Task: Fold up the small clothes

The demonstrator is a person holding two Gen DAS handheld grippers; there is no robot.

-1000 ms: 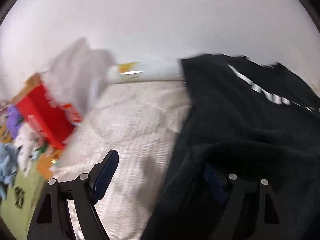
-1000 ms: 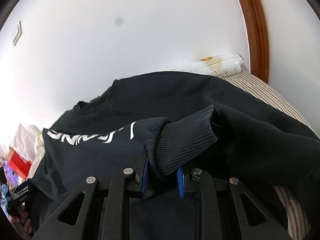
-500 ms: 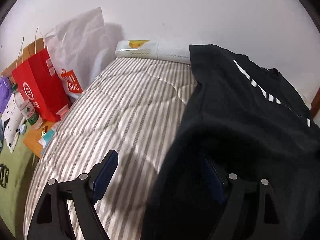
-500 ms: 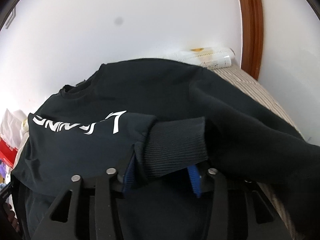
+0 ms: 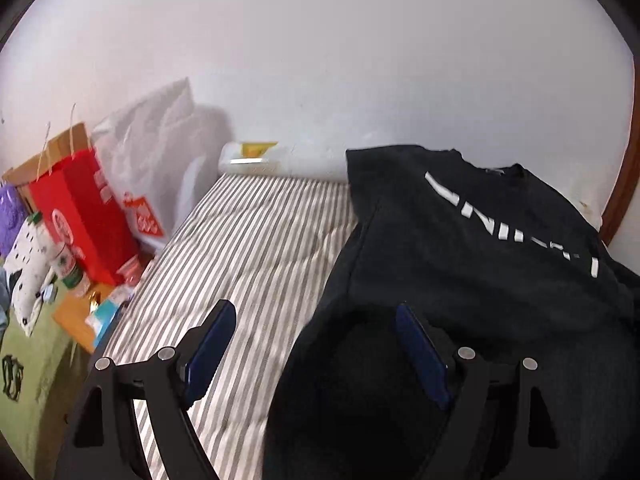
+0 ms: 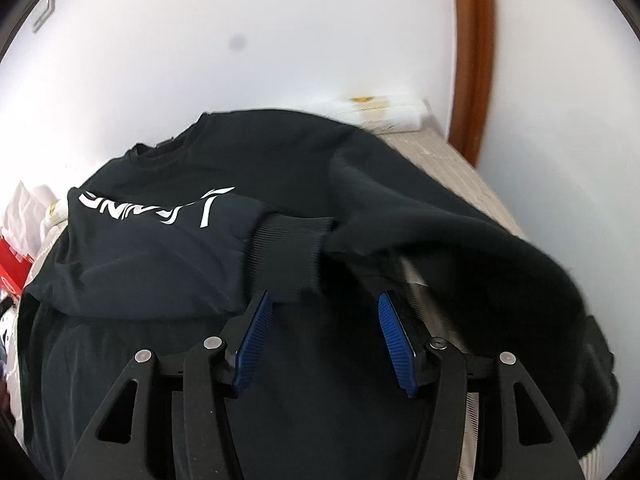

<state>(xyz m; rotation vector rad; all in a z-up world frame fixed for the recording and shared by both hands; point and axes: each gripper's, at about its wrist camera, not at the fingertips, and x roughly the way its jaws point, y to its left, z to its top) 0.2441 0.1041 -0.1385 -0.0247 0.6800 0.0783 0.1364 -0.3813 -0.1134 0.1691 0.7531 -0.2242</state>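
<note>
A black sweatshirt (image 5: pixel 472 264) with white lettering lies spread on the striped bed (image 5: pixel 256 248). My left gripper (image 5: pixel 316 344) is open over the sweatshirt's left edge, holding nothing. In the right wrist view the same sweatshirt (image 6: pixel 248 168) has one sleeve folded across its chest, and the ribbed cuff (image 6: pixel 288 252) lies just ahead of my right gripper (image 6: pixel 324 320), which is open with the cuff free between the blue pads (image 6: pixel 394 340).
A red paper bag (image 5: pixel 76 212) and a white plastic bag (image 5: pixel 152 160) stand left of the bed, with bottles and clutter below them. A white roll (image 5: pixel 256 160) lies against the wall at the bed's head. A wooden frame (image 6: pixel 472 56) runs up the right.
My right gripper opened and let go of the sleeve cuff, which now lies on the sweatshirt's chest. My left gripper stayed open and drew back and up a little.
</note>
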